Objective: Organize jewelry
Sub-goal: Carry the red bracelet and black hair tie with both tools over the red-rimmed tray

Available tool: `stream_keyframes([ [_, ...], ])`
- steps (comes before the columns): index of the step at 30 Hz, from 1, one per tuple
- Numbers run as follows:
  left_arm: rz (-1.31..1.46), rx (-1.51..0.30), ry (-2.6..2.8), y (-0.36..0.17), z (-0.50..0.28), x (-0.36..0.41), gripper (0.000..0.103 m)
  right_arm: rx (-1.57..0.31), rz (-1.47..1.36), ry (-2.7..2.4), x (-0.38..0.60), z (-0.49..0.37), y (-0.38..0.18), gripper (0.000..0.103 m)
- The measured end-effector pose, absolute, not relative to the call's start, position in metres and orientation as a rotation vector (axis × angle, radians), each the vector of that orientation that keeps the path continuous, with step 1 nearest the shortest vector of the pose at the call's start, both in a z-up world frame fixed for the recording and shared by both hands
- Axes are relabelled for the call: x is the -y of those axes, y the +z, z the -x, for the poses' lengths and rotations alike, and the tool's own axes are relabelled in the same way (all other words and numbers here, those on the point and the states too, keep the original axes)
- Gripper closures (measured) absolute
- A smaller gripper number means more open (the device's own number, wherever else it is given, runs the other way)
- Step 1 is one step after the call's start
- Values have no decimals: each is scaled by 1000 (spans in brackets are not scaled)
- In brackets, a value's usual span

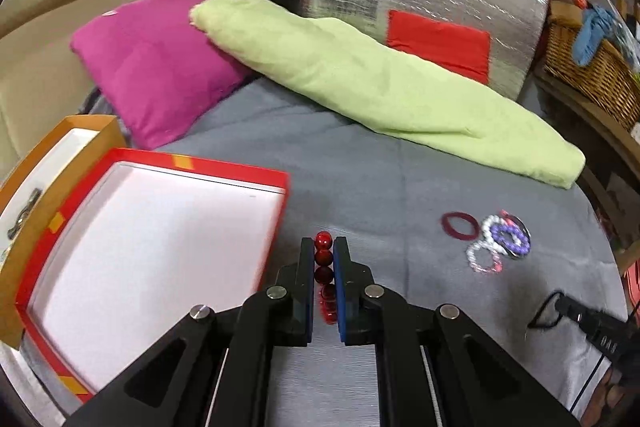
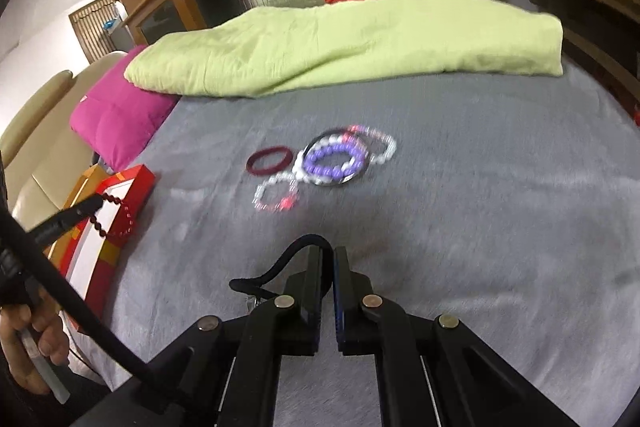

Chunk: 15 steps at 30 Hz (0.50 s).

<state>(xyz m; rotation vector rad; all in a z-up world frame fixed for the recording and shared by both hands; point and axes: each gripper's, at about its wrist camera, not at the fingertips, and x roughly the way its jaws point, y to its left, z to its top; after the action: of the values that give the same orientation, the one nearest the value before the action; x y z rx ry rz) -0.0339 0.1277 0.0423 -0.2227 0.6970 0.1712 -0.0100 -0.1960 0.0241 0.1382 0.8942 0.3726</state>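
Beads fill the left claw: its jaws are clamped on a red bead bracelet, one bead poking past the tips, the rest hanging in a loop beside the red box. That box lies open on the grey bed, at 9 o'clock from the claw, its white floor bare. The right claw is pressed together on a dark cord that curls out at its 9 o'clock. More bracelets lie in a heap on the bed at 12 o'clock from the right claw, a maroon ring just beside them at their 9 o'clock.
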Motion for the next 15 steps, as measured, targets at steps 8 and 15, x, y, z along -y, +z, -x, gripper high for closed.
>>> stream_keyframes([
  [8, 278, -684, 290, 51, 47, -175, 94, -926, -161, 432, 147, 26, 24, 98],
  [15, 323, -652, 409, 57, 64, -225, 94, -874, -76, 542, 71, 23, 55, 98],
])
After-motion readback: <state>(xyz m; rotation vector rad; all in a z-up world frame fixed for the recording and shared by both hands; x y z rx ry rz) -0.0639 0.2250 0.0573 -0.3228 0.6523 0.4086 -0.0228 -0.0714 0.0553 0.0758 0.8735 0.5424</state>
